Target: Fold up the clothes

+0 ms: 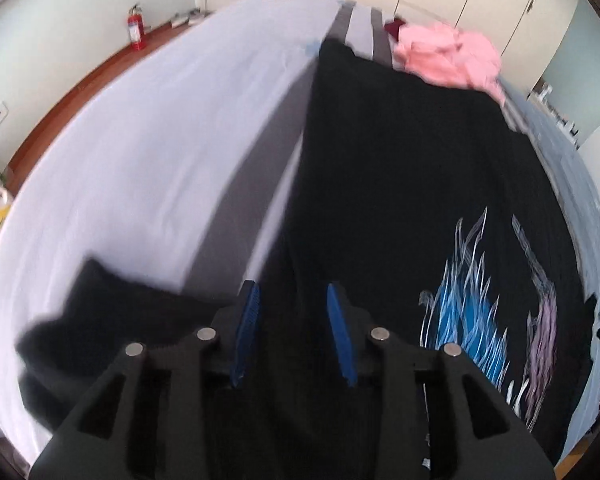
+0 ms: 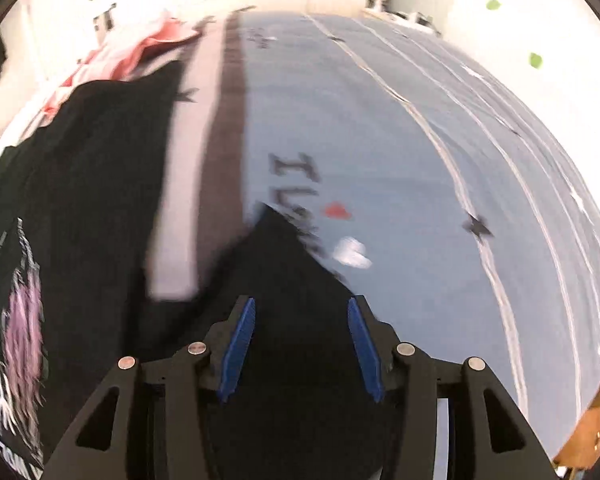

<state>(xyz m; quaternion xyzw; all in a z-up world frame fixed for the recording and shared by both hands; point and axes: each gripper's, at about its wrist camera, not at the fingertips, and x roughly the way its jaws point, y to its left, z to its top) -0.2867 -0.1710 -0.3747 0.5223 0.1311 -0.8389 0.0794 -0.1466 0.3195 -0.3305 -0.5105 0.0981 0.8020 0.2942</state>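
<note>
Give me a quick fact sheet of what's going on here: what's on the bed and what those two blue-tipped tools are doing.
setting: bed with a white and grey-blue striped cover
main item: black T-shirt with a blue and pink print, spread flat
other clothes: pink garment heaped at the far end
left tool: open, over the shirt near its left sleeve
right tool: open, over the right sleeve
folding: not yet visible
image quality: blurred, fine detail unclear
by the wall: red fire extinguisher

Bedsheet [image 2: 400, 160]: dark blurred lettering, only "I" and "L" legible, red heart and white heart beside it, black stars scattered, T-shirt [image 2: 80, 200]: white letters at lower edge of print, too blurred to read
</note>
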